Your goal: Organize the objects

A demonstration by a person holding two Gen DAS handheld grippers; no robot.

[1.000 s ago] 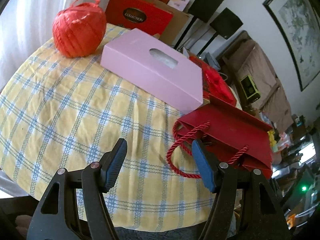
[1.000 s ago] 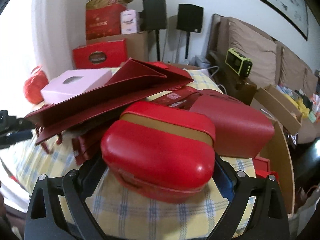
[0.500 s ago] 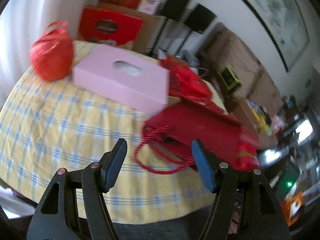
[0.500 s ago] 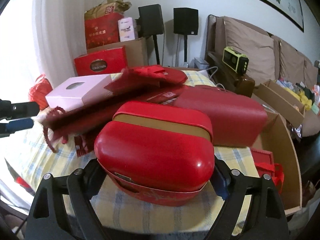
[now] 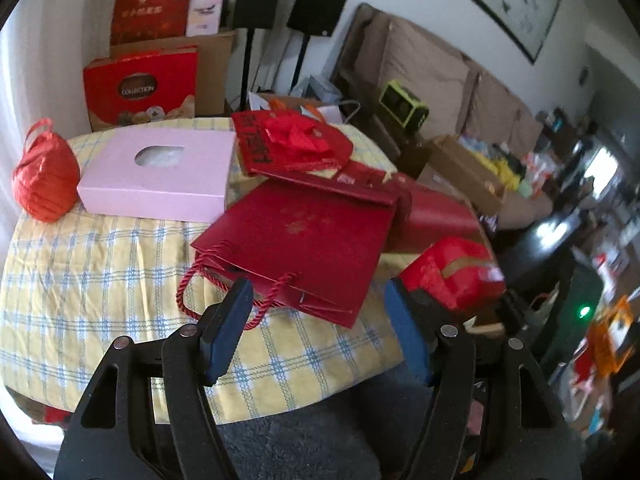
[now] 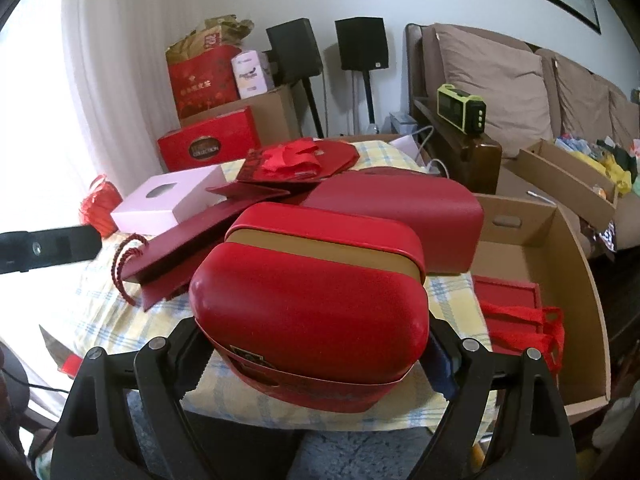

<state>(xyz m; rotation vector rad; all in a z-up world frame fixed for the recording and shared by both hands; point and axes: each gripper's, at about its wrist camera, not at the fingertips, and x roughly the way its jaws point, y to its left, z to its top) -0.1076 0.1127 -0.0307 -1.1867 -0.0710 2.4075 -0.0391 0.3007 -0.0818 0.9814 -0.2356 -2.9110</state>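
Left gripper (image 5: pixel 320 300): angled down over the table edge, jaws apart, nothing between the blue pads. Right gripper (image 6: pixel 316 344): angled down, jaws wide, having just closed a little, one finger on each side of a red tin (image 6: pixel 312 304).

Far beyond the tongs, two black speakers (image 6: pixel 328 50) stand by a white wall; a cushioned sofa (image 6: pixel 520 84) sits right.

The fingertips of the right gripper (image 6: pixel 316 344) are hidden behind the red tin (image 6: pixel 308 300); beyond it, the dark red case (image 6: pixel 400 216) is partly covered.
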